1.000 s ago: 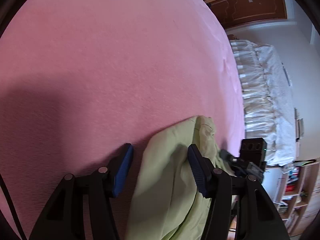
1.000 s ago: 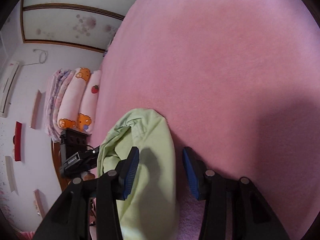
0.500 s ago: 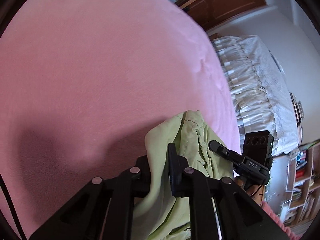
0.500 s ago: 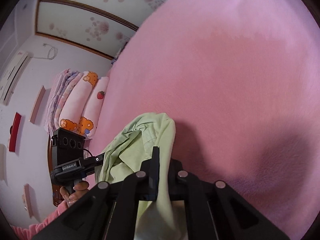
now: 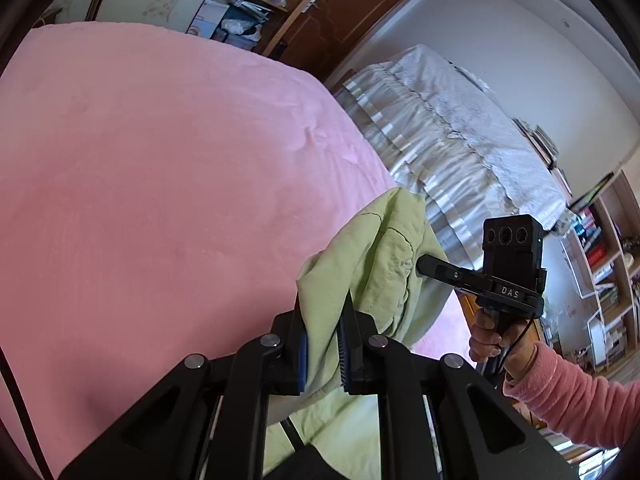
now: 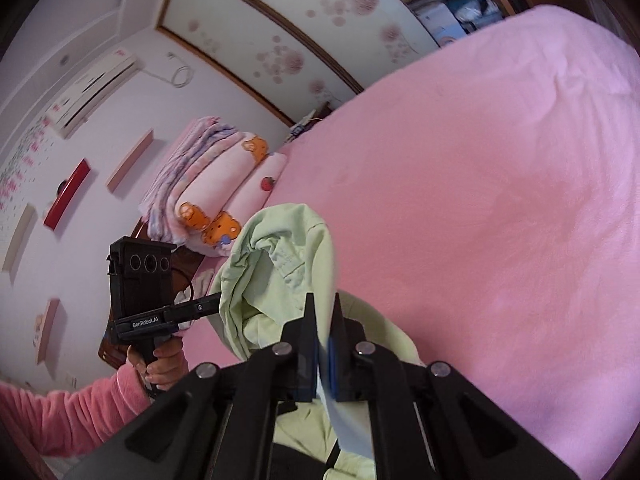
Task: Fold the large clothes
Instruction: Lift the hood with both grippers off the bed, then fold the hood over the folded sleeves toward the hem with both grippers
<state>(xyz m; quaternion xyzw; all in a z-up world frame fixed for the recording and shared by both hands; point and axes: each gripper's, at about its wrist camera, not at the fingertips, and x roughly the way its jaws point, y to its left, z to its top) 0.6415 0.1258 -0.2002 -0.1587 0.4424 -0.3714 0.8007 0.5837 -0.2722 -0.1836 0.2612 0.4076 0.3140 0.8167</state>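
A light green garment hangs lifted above the pink bed. My left gripper is shut on one edge of it. My right gripper is shut on another edge of the green garment. The cloth bunches between the two grippers and droops below them. The right gripper shows in the left wrist view, its tip in the cloth. The left gripper shows in the right wrist view, likewise in the cloth.
The pink bed cover spreads wide ahead. Stacked pillows and quilts lie at the bed's head. A white-covered bed stands beside it, with a wooden door and bookshelves beyond.
Both grippers closed on the green garment and raised it off the bed. The views tilted up, showing more of the room.
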